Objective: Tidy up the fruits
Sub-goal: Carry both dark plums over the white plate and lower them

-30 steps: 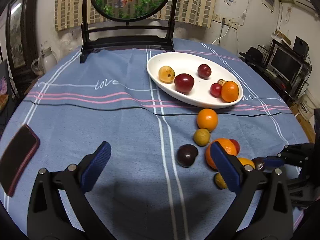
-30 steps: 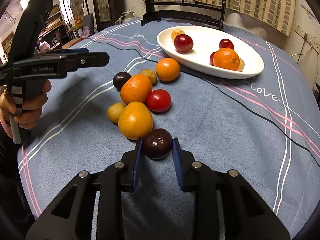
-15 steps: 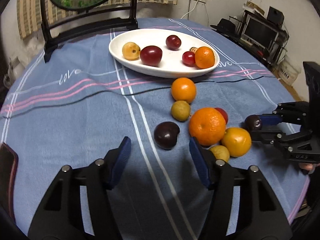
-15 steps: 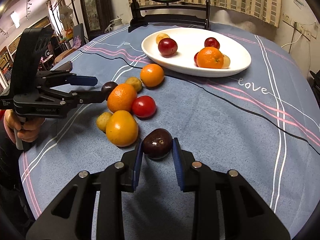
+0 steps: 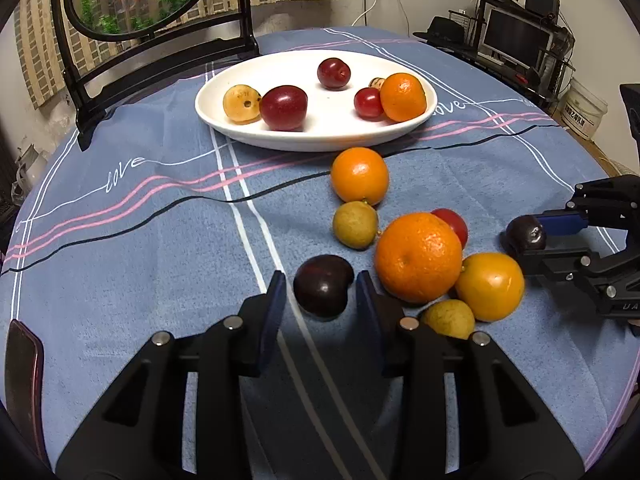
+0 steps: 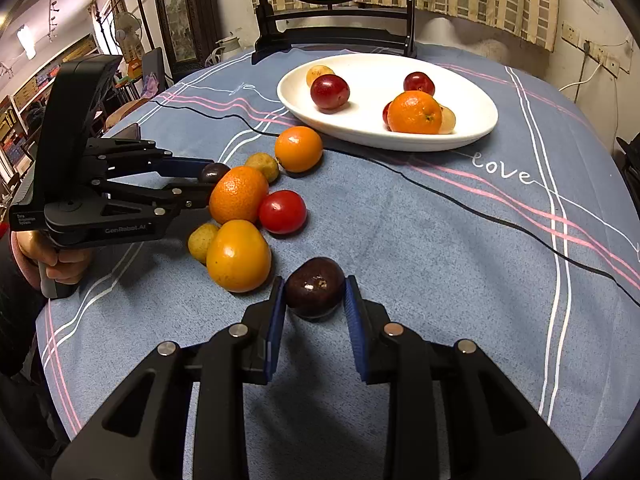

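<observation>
A white oval plate (image 5: pixel 320 136) (image 6: pixel 472 132) at the table's far side holds several fruits: red plums, an orange, small yellow fruits. More fruit lies loose on the blue cloth: oranges (image 5: pixel 418 258) (image 6: pixel 238 194), a red tomato (image 6: pixel 282 212), small yellow-green fruits. My left gripper (image 5: pixel 320 292) straddles a dark plum (image 5: pixel 323 290) (image 6: pixel 214 172), pads close on both sides, small gaps still showing. My right gripper (image 6: pixel 315 294) is shut on another dark plum (image 6: pixel 315 286) (image 5: pixel 525 234), held just above the cloth.
A black mirror stand (image 5: pixel 160 56) rises behind the plate. A dark red phone (image 5: pixel 22 376) lies at the table's left edge. Bare blue cloth spreads left of the white stripes (image 5: pixel 248 216) and right of the fruit pile (image 6: pixel 460 260).
My left gripper moved forward to the dark plum and narrowed around it. My right gripper kept its plum and drew slightly back from the pile.
</observation>
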`<state>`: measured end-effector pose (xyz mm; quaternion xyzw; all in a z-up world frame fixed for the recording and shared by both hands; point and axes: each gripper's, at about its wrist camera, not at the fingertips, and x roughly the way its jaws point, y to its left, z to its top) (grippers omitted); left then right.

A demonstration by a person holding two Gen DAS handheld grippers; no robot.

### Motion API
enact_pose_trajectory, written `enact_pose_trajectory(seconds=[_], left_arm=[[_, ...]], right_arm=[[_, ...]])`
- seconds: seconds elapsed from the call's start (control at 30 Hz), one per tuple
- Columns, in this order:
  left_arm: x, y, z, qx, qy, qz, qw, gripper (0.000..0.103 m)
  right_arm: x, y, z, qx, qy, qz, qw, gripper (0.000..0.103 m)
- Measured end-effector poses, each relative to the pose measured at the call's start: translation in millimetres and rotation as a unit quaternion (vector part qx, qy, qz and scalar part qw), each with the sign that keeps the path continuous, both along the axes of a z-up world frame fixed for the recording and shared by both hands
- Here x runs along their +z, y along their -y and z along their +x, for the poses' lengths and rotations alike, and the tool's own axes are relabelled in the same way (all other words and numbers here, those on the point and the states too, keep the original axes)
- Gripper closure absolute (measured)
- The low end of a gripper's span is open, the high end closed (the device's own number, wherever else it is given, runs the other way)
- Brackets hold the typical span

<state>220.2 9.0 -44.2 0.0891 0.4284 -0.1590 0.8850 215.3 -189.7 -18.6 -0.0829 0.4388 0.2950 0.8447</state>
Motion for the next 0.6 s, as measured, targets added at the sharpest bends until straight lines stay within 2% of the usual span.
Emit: enact_pose_trajectory(seconds=[0.1, 0.33, 0.6], left_arm=[[-0.8, 0.5, -1.2, -0.003, 0.000, 0.000, 1.0000, 0.072], [-1.0, 4.1, -3.8, -0.006, 0.011, 0.013, 0.9998, 0.073], [4.4, -1.5, -6.3, 0.002, 0.017, -0.004, 0.9999, 0.073]], right_arm=[[-0.2, 0.5, 0.5, -0.001, 0.000, 0.000, 1.000, 0.073], [-0.2, 0.5, 0.2, -0.001, 0.000, 0.000, 1.000, 0.073], [0.8, 1.2, -0.1, 0.001, 0.001, 0.007, 1.000, 0.073]])
